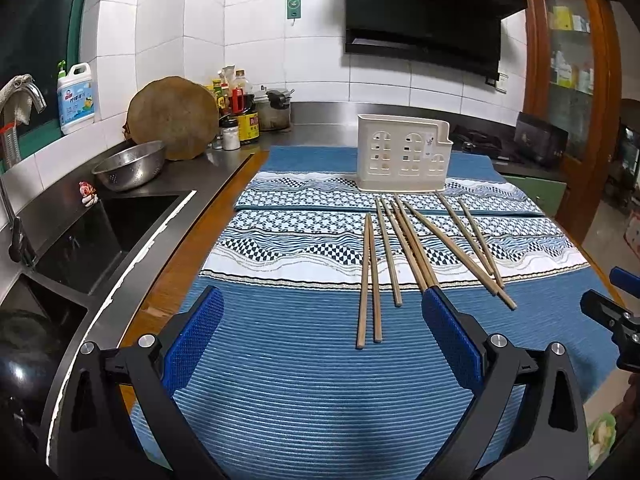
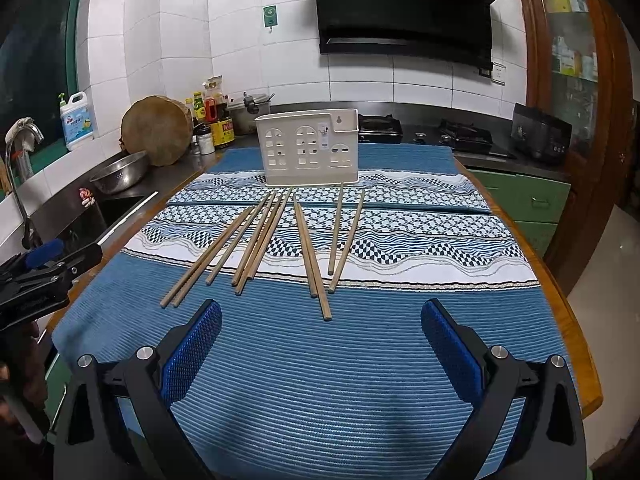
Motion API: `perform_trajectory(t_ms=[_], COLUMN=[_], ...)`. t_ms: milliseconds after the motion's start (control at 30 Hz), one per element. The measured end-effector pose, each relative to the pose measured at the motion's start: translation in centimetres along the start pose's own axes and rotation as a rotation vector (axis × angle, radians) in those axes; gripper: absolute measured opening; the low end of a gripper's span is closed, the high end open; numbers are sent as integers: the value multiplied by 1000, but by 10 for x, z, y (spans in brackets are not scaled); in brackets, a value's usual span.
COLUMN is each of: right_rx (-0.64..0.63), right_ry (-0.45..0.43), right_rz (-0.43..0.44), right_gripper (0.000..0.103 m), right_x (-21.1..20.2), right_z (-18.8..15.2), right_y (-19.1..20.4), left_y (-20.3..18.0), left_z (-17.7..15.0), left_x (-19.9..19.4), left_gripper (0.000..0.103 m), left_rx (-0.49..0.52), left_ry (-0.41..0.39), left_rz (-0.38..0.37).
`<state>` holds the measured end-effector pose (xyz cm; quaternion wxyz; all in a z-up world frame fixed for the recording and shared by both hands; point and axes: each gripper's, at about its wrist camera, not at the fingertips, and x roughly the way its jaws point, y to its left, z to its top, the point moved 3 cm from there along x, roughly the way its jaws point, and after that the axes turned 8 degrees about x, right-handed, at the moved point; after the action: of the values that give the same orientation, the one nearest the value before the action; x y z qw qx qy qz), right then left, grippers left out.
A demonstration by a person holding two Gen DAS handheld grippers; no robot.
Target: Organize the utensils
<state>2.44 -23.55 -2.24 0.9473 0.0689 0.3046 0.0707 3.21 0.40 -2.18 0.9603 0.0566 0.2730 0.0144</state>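
Left wrist view: the left gripper (image 1: 322, 312) is spread wide, its blue pads (image 1: 196, 336) apart and holding nothing, hovering over the blue mat (image 1: 280, 380) that covers the surface (image 1: 188, 248). Its right pad overlaps the near ends of the middle chopsticks in the picture; whether it touches them cannot be told. The chopsticks (image 1: 400, 248) are plain light wood and lie loose on the mat, fanned out from the holder (image 1: 402, 154) toward the camera. One pair lies parallel at the left of the fan, the near ends closest to the gripper. The holder is cream plastic with window-shaped cutouts and stands upright on the far strip of the mat, just beyond the chopstick tips. The right gripper (image 1: 616, 304) pokes in at the right edge, mostly cut off. A sink (image 1: 108, 232) sits left of the surface, a steel colander (image 1: 130, 164) beside it.

Right wrist view: the right gripper (image 2: 322, 316) also gapes wide with nothing between its pads (image 2: 452, 348), hanging above the mat (image 2: 320, 380) just short of the nearest chopsticks (image 2: 276, 236), clear of them. From here the sticks fan left and right from the holder (image 2: 306, 148), whose inside is hidden. The left gripper (image 2: 60, 260) shows at the left edge, side-on, with a hand (image 2: 20, 360) behind it dim and partly cut off.
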Motion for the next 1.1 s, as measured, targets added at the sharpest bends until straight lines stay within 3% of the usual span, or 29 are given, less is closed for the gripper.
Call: perform_trajectory(t_ms=[633,1100], right_rx=[-4,-2], right_ry=[1,26], right_rz=[6,-12], right_gripper=[97,94], right_x=[6,33], right_z=[5,11], right_y=[2,-4], left_y=[1,5], left_z=[6,15], left_x=[12,27], left_gripper=[98,96], left_rx=[-5,-23], left_ry=[-1,-19], left_rz=[1,-14])
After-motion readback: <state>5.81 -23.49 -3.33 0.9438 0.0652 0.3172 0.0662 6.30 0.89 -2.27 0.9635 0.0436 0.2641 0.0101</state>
